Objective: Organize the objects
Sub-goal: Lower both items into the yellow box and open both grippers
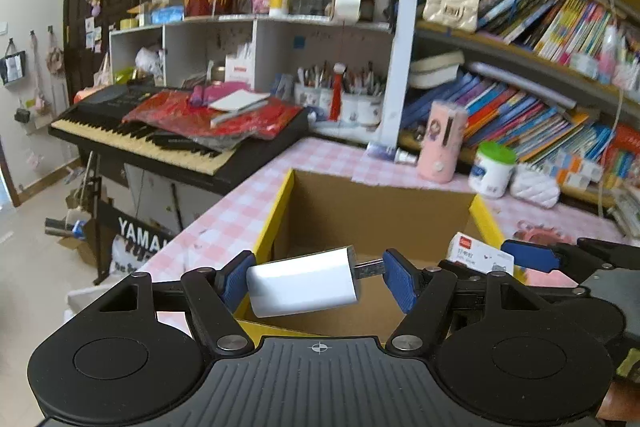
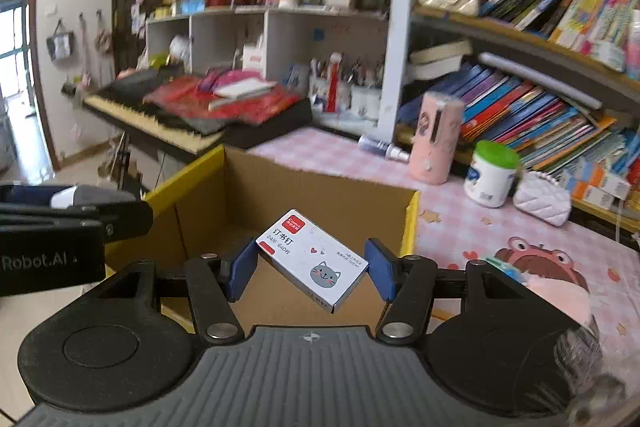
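Note:
My left gripper (image 1: 318,281) is shut on a white charger plug (image 1: 302,281), held lengthwise with its metal prong against the right blue pad. It hangs over the near rim of an open cardboard box (image 1: 372,211) with yellow edges. My right gripper (image 2: 308,269) is shut on a small white staple box (image 2: 314,259) with a red label and a grey cat face, held diagonally over the same cardboard box (image 2: 304,195). The staple box (image 1: 480,253) and the right gripper's blue finger also show at the right of the left wrist view. The left gripper's black body appears at the left edge of the right wrist view.
The box stands on a pink checked tablecloth (image 2: 348,155). Behind it are a pink cylinder (image 2: 436,139), a green-lidded white jar (image 2: 490,175) and a white quilted pouch (image 2: 542,201). Bookshelves (image 1: 540,107) fill the right; a keyboard (image 1: 160,135) with red bags lies left.

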The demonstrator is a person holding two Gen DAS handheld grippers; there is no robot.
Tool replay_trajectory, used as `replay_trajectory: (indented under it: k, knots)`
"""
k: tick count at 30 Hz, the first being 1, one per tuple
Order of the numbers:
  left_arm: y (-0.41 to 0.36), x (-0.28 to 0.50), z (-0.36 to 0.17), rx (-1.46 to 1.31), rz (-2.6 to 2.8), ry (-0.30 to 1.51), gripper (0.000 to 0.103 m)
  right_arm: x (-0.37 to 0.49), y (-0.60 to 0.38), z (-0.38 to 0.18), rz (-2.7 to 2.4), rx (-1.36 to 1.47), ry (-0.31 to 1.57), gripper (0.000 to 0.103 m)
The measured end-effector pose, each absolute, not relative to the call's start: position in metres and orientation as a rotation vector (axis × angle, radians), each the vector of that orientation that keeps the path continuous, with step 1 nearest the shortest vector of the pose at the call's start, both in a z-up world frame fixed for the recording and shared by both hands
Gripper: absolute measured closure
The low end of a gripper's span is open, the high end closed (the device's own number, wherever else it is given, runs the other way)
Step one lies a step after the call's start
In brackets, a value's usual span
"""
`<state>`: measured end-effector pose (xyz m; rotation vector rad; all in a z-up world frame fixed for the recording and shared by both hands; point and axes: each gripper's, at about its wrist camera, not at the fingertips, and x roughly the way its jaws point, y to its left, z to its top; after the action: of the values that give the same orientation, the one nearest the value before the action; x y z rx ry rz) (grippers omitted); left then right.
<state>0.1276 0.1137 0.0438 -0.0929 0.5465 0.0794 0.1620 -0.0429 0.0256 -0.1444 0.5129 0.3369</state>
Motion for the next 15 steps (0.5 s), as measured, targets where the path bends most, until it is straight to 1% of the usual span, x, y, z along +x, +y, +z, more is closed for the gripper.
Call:
replay_trajectory:
  k: [7,15]
  knots:
    - [0.108,0.154,0.02,-0.053,0.111,0.643,0.033,0.193,-0.026,-0.009,0.407,-0.236,0.596,0.046]
    - [0.108,0.176,0.01,-0.057,0.14,0.685,0.033,0.222,-0.03,-0.02,0.5,-0.242,0.654,0.046]
